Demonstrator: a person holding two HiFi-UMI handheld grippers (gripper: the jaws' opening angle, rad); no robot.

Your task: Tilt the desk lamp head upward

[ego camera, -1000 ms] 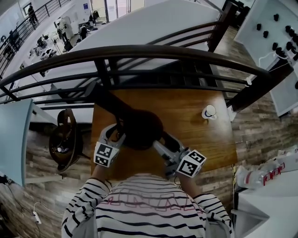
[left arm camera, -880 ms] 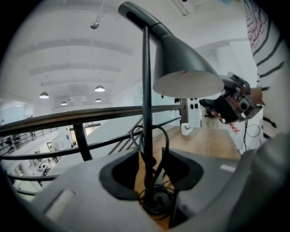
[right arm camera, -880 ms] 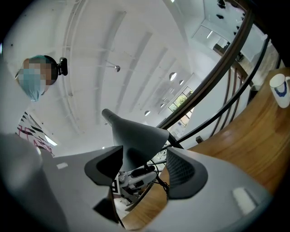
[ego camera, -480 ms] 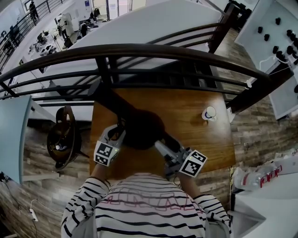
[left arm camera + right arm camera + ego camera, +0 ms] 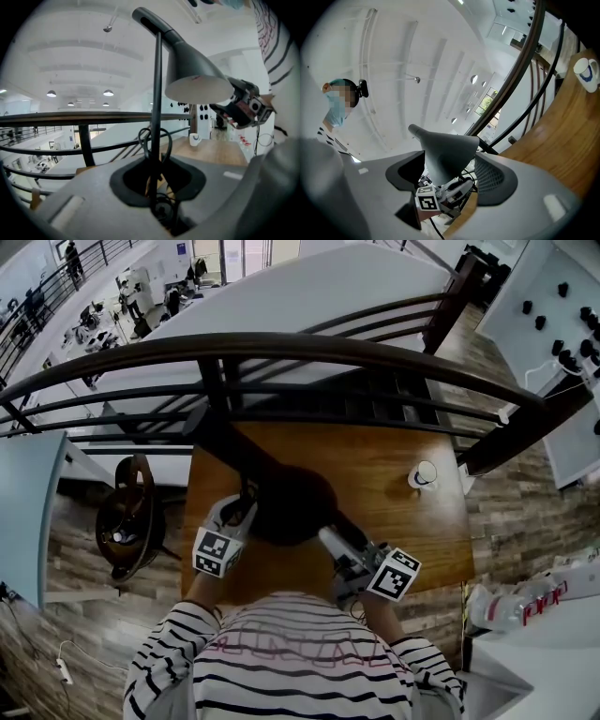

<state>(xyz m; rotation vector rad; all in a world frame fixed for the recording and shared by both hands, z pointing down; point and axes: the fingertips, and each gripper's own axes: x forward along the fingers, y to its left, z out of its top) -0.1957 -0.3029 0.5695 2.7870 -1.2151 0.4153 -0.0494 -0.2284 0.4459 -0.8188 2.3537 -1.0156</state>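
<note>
Left gripper view, centre: left gripper [image 5: 157, 183] pinches lamp stem [image 5: 157, 93], likely as a brace — right gripper view, mid-frame: right gripper [image 5: 450, 169] clamps lamp head [image 5: 449, 149] for tilting

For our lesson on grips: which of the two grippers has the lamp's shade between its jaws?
The right gripper: the shade sits between its jaws; the left gripper is round the pole.

Dark grey desk lamp [image 5: 286, 507], cone head [image 5: 194, 70] angled down, thin upright stem [image 5: 157, 108], standing on wooden desk [image 5: 394, 512]
</note>
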